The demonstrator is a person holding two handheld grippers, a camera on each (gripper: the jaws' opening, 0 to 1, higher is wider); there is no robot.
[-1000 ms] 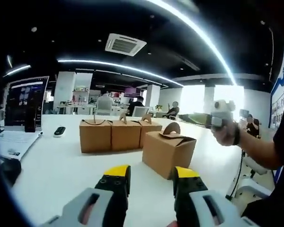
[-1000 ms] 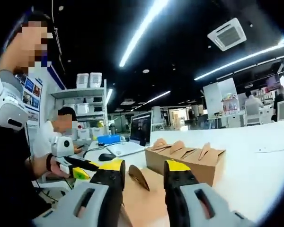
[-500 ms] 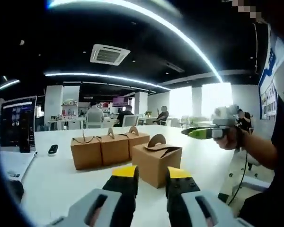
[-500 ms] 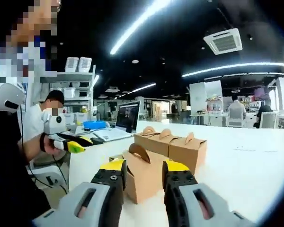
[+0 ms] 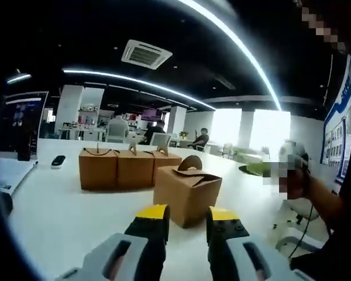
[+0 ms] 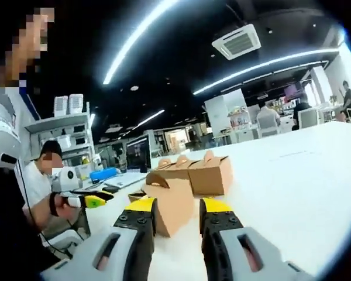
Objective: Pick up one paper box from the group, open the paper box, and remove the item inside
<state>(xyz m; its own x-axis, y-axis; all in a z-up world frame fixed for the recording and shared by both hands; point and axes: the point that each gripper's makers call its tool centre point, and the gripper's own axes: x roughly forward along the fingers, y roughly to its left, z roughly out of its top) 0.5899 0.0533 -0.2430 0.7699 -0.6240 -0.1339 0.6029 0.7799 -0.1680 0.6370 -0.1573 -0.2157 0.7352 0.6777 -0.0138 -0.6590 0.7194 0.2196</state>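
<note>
both hand-held grippers, left (image 5: 186,213) and right (image 6: 174,206), have pulled back, jaws part open and empty; front box (image 5: 186,195) at 12 o'clock seems untouched, still shut.

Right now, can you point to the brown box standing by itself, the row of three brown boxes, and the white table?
Lone brown paper box (image 5: 186,196), left gripper view, front wall.
Row of three brown paper boxes (image 5: 127,168), left gripper view, middle box's front.
White table (image 5: 64,211), left gripper view, bare top.
</note>
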